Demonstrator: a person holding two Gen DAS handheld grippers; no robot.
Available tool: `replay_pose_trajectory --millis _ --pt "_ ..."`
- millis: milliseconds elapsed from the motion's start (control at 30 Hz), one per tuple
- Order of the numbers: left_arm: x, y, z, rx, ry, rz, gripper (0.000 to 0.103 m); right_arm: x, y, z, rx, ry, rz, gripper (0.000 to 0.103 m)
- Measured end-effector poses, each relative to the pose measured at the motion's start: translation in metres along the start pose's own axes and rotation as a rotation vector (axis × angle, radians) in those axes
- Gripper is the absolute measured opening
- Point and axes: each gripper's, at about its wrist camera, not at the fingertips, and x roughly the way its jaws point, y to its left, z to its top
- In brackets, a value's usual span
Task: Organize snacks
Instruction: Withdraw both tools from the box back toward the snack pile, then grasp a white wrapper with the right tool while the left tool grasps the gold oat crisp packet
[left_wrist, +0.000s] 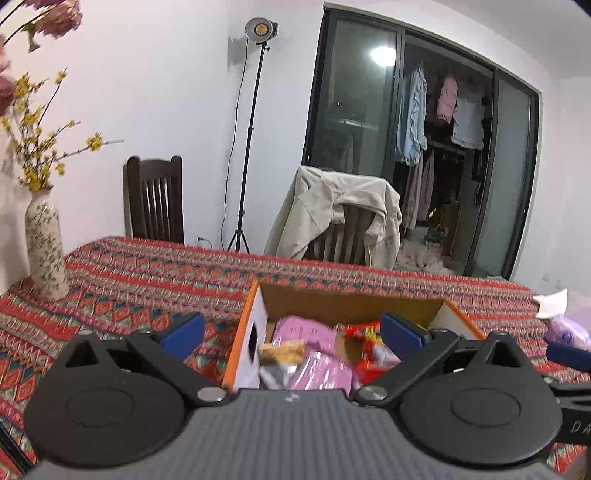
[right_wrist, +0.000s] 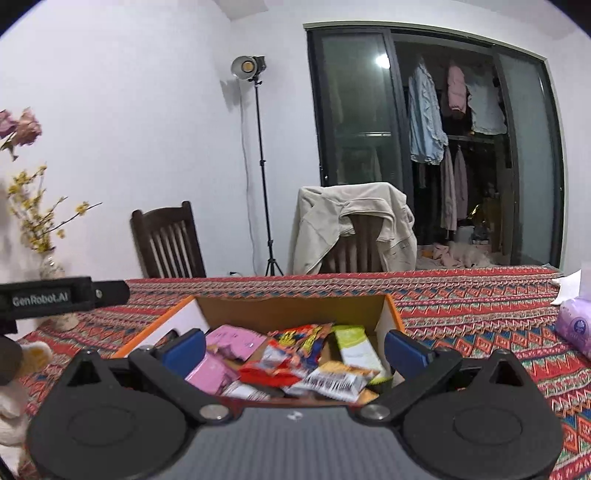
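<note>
Jaws spread on both grippers (blue pads) above cardboard box (right_wrist: 291, 308) of crinkly snack packets (right_wrist: 295, 354).

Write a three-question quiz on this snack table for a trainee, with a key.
1. True or false: the left gripper holds a snack.
2. Where are the snack packets? A. scattered on the tablecloth B. inside the cardboard box C. on the chair
3. Fill in: the beige jacket hangs over a ____.

Key:
1. False; both the left and the right gripper are open and empty.
2. B
3. chair
</note>
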Motion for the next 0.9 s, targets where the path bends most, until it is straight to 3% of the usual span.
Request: replay_pose_trajectory --millis 500,767,900 --pt "-0.044 0.046 -0.067 0.032 0.125 0.059 0.103 -0.034 0.030 -0.059 -0.074 0.129 -0.006 0.100" --pt "-0.053 0.057 -0.089 0.017 0.169 0.067 0.103 -0.021 0.039 -0.095 -0.112 0.257 0.014 0.056" --pt "-0.054 0.056 -0.093 0.016 0.177 0.062 0.103 -0.015 0.050 -0.097 -0.132 0.263 0.038 0.052"
